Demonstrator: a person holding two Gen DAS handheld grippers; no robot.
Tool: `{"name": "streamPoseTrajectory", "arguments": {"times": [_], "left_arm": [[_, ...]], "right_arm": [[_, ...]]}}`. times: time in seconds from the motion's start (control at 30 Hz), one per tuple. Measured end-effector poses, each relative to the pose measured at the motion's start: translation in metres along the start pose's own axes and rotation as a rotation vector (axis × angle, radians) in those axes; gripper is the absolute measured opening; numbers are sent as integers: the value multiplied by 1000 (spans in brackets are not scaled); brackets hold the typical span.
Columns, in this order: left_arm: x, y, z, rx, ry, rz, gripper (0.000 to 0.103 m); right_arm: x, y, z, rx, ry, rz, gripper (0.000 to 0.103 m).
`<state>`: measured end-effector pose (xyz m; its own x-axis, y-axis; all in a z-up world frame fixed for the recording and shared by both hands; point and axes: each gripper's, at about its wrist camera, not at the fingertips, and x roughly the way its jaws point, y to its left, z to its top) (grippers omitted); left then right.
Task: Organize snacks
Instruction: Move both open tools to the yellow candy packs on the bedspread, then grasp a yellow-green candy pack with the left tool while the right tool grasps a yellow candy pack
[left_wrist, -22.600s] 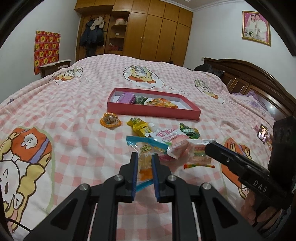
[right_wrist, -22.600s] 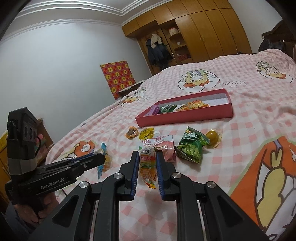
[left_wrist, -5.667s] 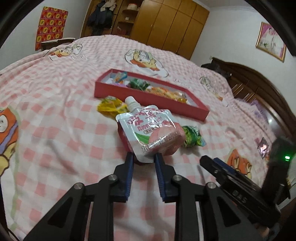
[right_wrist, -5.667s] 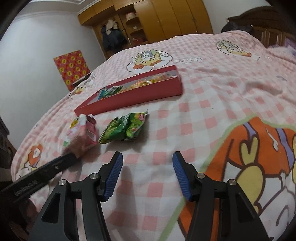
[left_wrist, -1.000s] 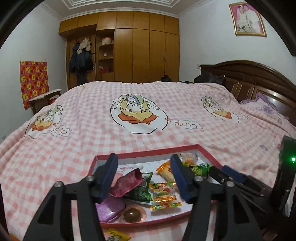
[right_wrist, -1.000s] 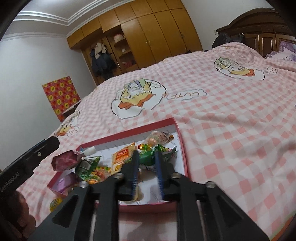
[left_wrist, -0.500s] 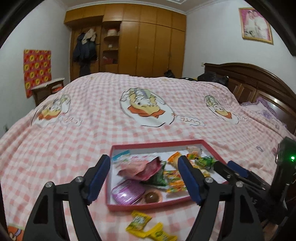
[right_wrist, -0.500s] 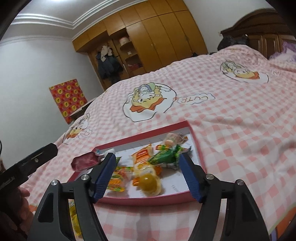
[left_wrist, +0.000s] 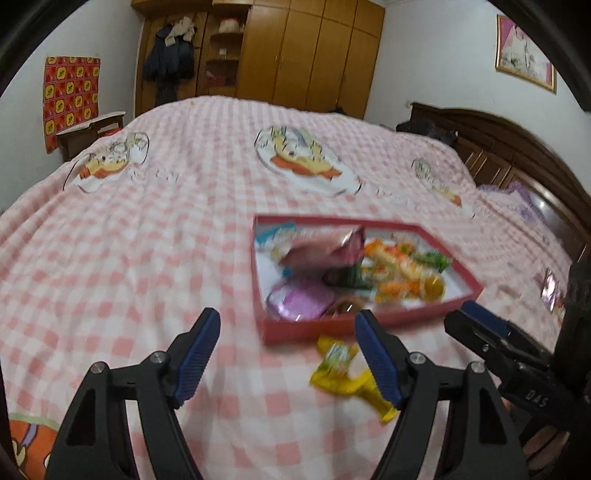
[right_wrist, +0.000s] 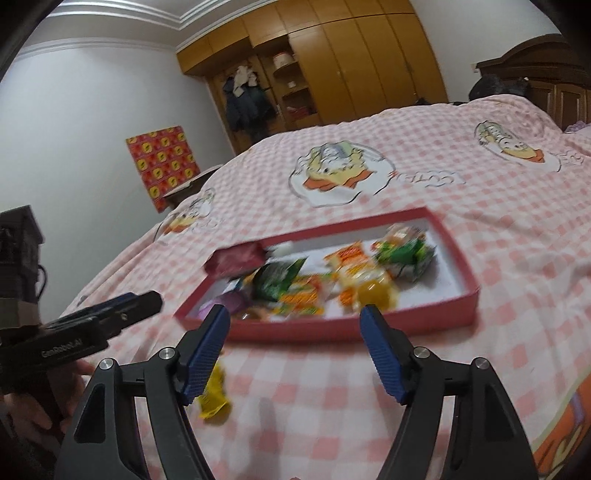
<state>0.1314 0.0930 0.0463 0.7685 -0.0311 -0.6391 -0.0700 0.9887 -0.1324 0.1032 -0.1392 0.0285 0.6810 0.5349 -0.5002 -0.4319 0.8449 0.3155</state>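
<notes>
both grippers, left gripper (left_wrist: 286, 354) and right gripper (right_wrist: 295, 350), wide open and empty, snacks heaped in red box (left_wrist: 369, 325) on bed, yellow packet (left_wrist: 341, 369) just outside it; risk: careless grab snags the bedcover

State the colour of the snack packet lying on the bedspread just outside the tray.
Yellow. The packet shows best in the left wrist view, in front of the red tray.

A bed (left_wrist: 155, 236) is covered by a pink checked bedspread printed with cartoon ducks. Beyond it, a wooden wardrobe (left_wrist: 306, 55) with hanging coats (left_wrist: 170, 55), a red patterned panel (left_wrist: 70, 98) and a framed picture (left_wrist: 524, 53) are seen.
</notes>
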Motion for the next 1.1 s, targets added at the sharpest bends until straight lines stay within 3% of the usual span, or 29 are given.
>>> {"name": "streamPoseTrajectory", "arguments": {"times": [0.27,0.4,0.47,0.53,0.6,1.1], "left_arm": [[25,-17,-20,30,84,-103,75],[37,-22,-27,19,120,-92,33],[36,-22,-29,10,103,-81,32],[34,-24,-30,9,91,-69,32],[30,-25,-32,9,78,-50,32],[-2,-26,-31,-47,25,-33,32]], "right_arm": [[13,30,-34,-96,115,55,73],[20,41,-43,-154,141,44,64],[22,43,-45,-167,144,40,56],[24,44,-45,-173,145,43,38],[23,46,-46,-176,143,34,28],[18,48,-42,-163,105,46,27]]}}
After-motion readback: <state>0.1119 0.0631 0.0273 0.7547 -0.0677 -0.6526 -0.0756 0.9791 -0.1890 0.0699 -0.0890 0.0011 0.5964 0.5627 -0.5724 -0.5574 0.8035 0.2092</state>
